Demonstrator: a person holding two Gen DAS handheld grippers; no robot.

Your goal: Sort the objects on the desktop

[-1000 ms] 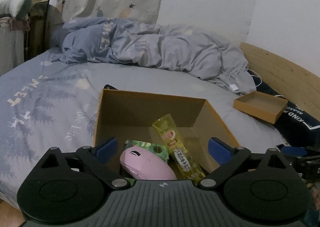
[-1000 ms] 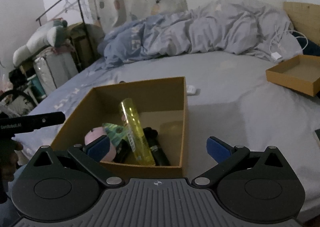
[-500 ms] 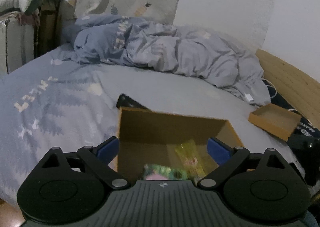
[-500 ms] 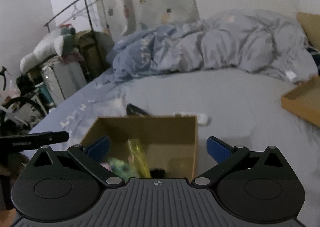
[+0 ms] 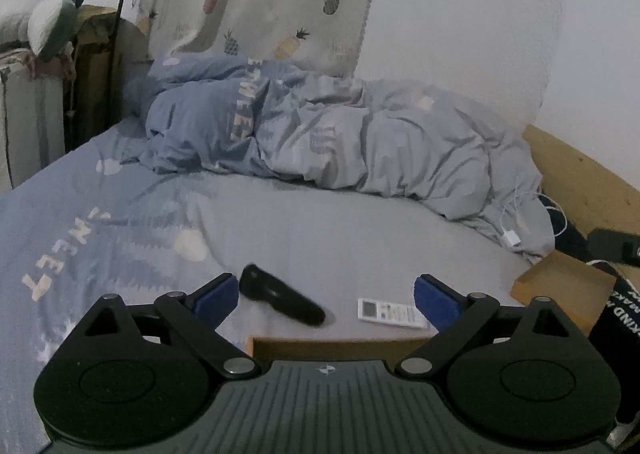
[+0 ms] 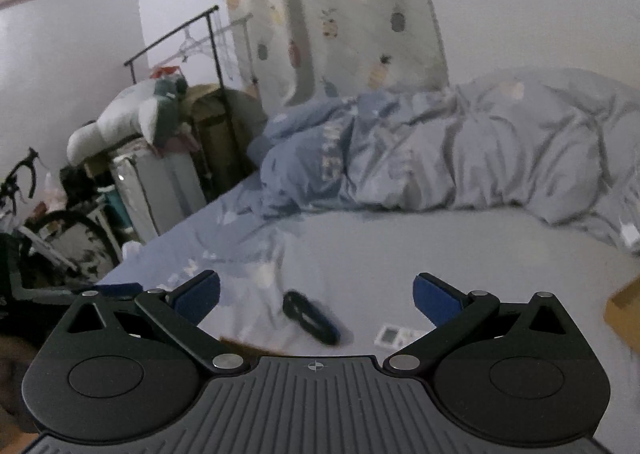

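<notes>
Printed in pale capitals on the blue-grey bedsheet [image 5: 304,230] are letters that seem to read "ANET", seen upside down and partly lost in the fabric's tree pattern. More pale letters run down a fold of the rumpled duvet [image 5: 360,142]; they are too creased to read. At the far right edge a black item [image 5: 628,302] carries white print, of which only "KIND" can be made out.

The left gripper [image 5: 326,296] hangs above the bed with its blue-padded fingers spread wide and nothing between them. The right gripper [image 6: 316,294] is the same, splayed and empty.

A second ago both cameras looked down into the brown cardboard box [image 5: 340,346], showing a pink mouse, a yellow tube and a green packet inside. Both views have since tilted up, so only the box's far rim shows at the bottom and the contents are hidden. Just beyond that rim, on the sheet, lie a black oblong object [image 5: 282,300], blurred, and to its right a white remote control [image 5: 390,312]. A shallow brown box lid [image 5: 560,290] sits well apart at the right.
</notes>
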